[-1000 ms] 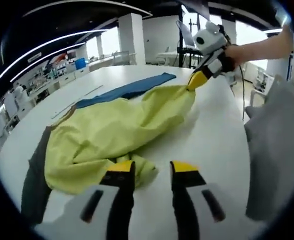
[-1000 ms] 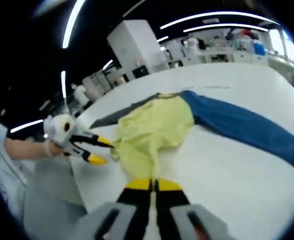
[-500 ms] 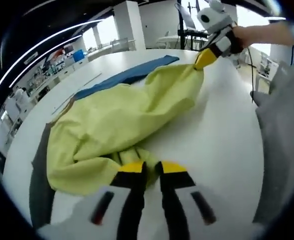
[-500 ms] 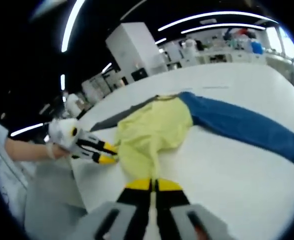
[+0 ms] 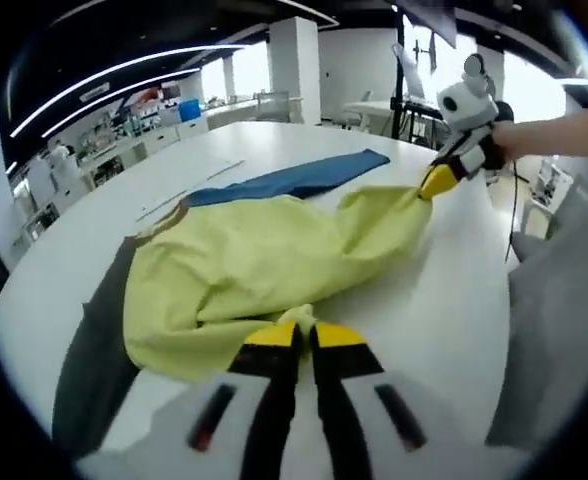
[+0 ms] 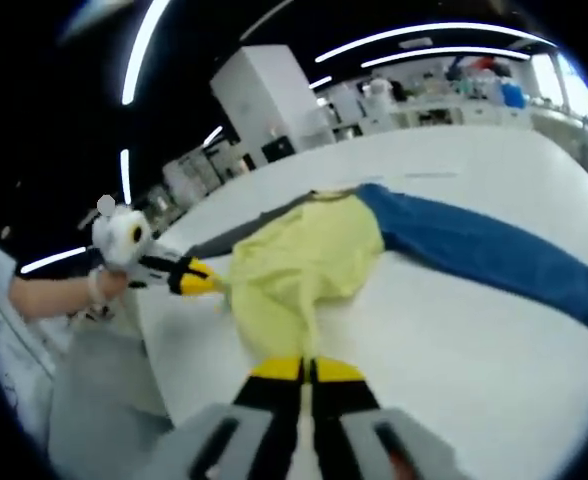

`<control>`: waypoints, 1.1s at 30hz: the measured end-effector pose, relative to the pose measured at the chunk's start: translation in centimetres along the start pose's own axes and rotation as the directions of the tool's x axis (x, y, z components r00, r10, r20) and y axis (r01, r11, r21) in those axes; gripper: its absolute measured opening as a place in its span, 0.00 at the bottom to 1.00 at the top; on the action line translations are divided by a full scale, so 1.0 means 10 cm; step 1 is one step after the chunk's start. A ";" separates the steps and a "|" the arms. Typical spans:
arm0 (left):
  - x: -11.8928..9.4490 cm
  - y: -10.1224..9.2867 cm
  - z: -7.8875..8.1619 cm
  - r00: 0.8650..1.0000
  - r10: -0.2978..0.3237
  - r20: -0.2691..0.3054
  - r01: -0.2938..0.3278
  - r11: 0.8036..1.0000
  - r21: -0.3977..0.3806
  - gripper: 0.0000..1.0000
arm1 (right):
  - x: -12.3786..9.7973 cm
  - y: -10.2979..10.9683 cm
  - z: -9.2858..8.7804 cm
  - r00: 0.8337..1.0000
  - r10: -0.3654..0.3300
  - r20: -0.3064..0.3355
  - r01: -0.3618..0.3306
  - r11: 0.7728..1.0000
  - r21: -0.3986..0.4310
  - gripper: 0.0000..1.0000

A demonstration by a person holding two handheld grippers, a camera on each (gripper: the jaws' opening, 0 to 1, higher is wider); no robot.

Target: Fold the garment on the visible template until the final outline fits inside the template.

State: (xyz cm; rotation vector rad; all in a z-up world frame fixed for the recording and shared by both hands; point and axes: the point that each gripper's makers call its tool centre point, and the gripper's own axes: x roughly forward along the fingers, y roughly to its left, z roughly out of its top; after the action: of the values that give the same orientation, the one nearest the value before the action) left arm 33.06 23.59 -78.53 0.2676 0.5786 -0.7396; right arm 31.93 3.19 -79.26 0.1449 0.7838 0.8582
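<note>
A yellow garment (image 5: 264, 260) lies rumpled on the white table (image 5: 434, 300), partly over a dark grey template (image 5: 94, 350). My left gripper (image 5: 300, 335) is shut on the garment's near edge. At the far right of the left gripper view, my right gripper (image 5: 436, 180) pinches the garment's other end. In the right gripper view the yellow garment (image 6: 299, 265) stretches away from my right gripper (image 6: 305, 368), which is shut on it. The left gripper (image 6: 199, 278) holds the far end at the left, and the grey template (image 6: 229, 235) peeks out behind.
A blue cloth (image 5: 294, 180) lies on the table beyond the garment, seen too as a long blue cloth (image 6: 484, 250) at the right. A grey-clothed person (image 5: 564, 310) stands at the table's right edge. A sleeve and hand (image 6: 49, 295) hold the left gripper.
My left gripper went from open to shut on the garment's near edge, and has lifted it a little. The right gripper has kept its hold.
</note>
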 end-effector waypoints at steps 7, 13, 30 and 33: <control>-0.06 0.38 0.13 0.998 0.047 0.036 -0.043 0.994 -0.100 0.02 | 0.00 -0.01 -0.02 1.000 -0.004 0.002 0.004 1.000 0.011 0.00; 0.03 0.55 0.12 0.998 0.056 0.027 -0.050 0.981 -0.185 0.02 | 0.02 -0.02 -0.03 1.000 -0.006 0.002 0.005 1.000 0.024 0.00; 0.38 0.85 -0.17 0.993 0.063 -0.101 -0.090 0.951 -0.295 0.02 | 0.02 -0.10 -0.09 1.000 -0.019 -0.001 0.019 0.998 0.066 0.00; 0.39 0.86 -0.18 0.993 0.062 -0.101 -0.088 0.953 -0.288 0.02 | 0.03 -0.10 -0.09 1.000 -0.018 -0.004 0.018 0.998 0.063 0.00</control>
State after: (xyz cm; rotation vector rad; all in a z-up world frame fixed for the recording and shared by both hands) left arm 40.65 28.33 -81.95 0.0480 0.7517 -0.5609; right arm 32.03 2.58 -80.50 0.1922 0.8151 0.8174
